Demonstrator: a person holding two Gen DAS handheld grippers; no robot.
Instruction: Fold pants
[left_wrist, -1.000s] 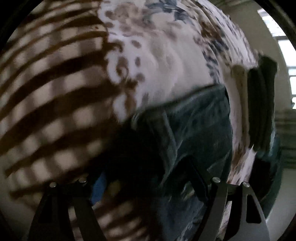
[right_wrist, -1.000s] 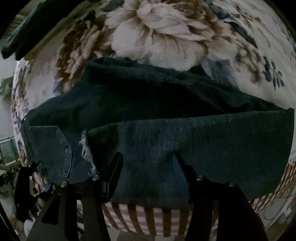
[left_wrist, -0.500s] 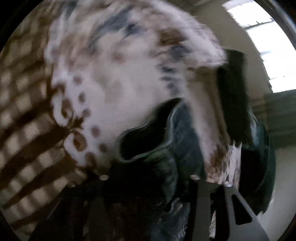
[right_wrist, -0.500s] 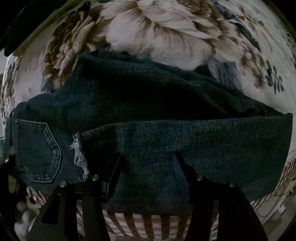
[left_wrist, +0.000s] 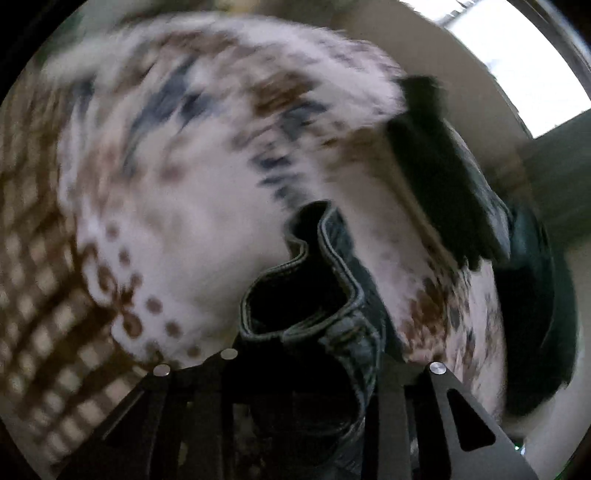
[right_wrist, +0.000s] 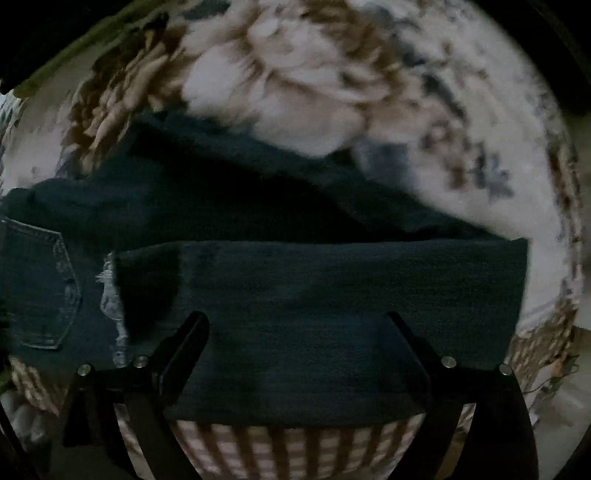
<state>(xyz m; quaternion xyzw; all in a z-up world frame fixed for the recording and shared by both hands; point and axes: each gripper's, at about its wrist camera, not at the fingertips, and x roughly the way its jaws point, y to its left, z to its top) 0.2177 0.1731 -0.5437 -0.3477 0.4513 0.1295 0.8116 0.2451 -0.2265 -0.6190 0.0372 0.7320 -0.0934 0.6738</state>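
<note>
Both views blur; left gripper (left_wrist: 303, 354) apparently pinches jeans (right_wrist: 295, 288).

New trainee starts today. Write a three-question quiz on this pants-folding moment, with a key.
1. True or false: the right gripper has its fingers spread wide over the jeans.
2. The left gripper holds which part of the jeans? A) the stitched edge B) nothing
3. What pattern is on the bedspread beneath the jeans?

Key: 1 true. 2 A; denim bunches between its fingers. 3 Large flowers, with a checked border.
</note>
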